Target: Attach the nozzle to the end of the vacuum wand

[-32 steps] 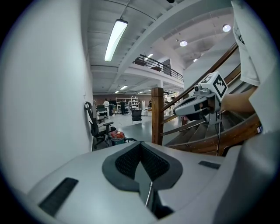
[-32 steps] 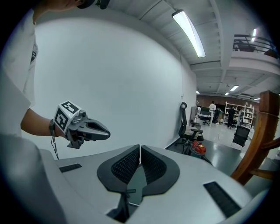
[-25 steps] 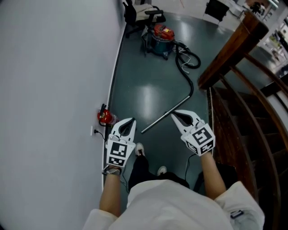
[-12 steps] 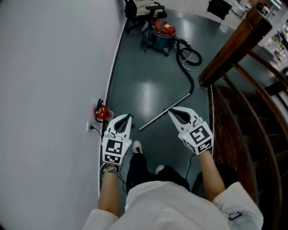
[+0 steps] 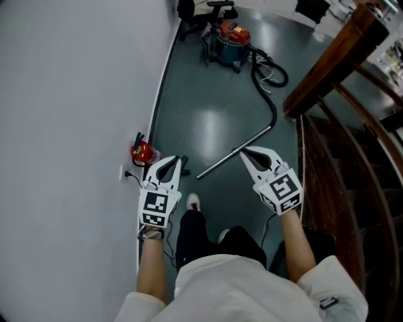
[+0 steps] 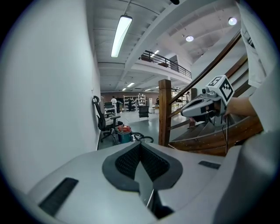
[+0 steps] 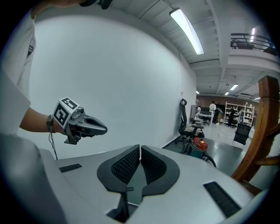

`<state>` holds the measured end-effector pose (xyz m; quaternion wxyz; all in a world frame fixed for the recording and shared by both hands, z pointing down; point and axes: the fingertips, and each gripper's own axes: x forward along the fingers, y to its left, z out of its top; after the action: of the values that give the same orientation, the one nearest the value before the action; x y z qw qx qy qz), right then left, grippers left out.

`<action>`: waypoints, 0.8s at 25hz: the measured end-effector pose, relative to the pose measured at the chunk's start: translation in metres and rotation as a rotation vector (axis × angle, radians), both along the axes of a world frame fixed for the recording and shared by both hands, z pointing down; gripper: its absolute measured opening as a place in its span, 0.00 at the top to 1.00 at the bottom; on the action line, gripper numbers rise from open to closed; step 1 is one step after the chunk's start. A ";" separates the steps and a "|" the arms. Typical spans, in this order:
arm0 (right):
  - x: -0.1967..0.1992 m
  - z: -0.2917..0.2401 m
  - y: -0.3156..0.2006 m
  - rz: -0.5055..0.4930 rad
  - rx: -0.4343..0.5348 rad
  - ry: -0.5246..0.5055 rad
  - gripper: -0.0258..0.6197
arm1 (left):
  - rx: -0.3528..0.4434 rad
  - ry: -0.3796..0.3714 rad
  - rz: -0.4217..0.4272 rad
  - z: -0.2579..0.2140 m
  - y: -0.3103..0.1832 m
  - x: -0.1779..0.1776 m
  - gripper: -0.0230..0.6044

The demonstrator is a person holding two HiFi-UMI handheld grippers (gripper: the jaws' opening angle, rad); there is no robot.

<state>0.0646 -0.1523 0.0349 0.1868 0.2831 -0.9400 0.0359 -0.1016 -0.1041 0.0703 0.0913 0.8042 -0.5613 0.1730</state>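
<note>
In the head view, the silver vacuum wand (image 5: 234, 153) lies slanted on the dark floor. A black hose (image 5: 272, 94) runs from its far end to a red and teal vacuum cleaner (image 5: 232, 38). I cannot make out a nozzle. My left gripper (image 5: 179, 158) hangs shut and empty near the wall, left of the wand's near end. My right gripper (image 5: 244, 151) is shut and empty too, over the wand's middle and well above the floor. In the left gripper view the left gripper (image 6: 140, 144) has its pads together. The right gripper (image 7: 139, 148) shows the same.
A white wall (image 5: 69, 126) runs along the left, with a small red object (image 5: 142, 152) and a cable at its foot. A wooden stair rail (image 5: 327, 69) and steps close off the right. An office chair (image 5: 204, 9) stands behind the vacuum cleaner. The person's shoes (image 5: 193, 202) are below the wand.
Both grippers have sunk a little and stay shut. The head view has tilted slightly, so the vacuum cleaner sits nearer the top edge. The wand has not moved.
</note>
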 end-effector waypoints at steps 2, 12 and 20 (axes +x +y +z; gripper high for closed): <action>0.002 0.010 -0.001 0.000 0.014 0.008 0.91 | 0.002 0.021 0.000 0.007 -0.001 0.000 0.96; 0.005 0.050 -0.005 0.000 0.014 0.011 0.91 | -0.012 0.060 -0.001 0.041 -0.007 -0.002 0.96; 0.002 0.069 -0.011 0.028 0.028 0.006 0.91 | -0.011 0.070 -0.029 0.068 -0.009 -0.014 0.96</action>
<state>0.0668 -0.1633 0.1038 0.1850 0.2987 -0.9359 0.0247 -0.1153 -0.1130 0.1381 0.1177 0.8010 -0.5684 0.1466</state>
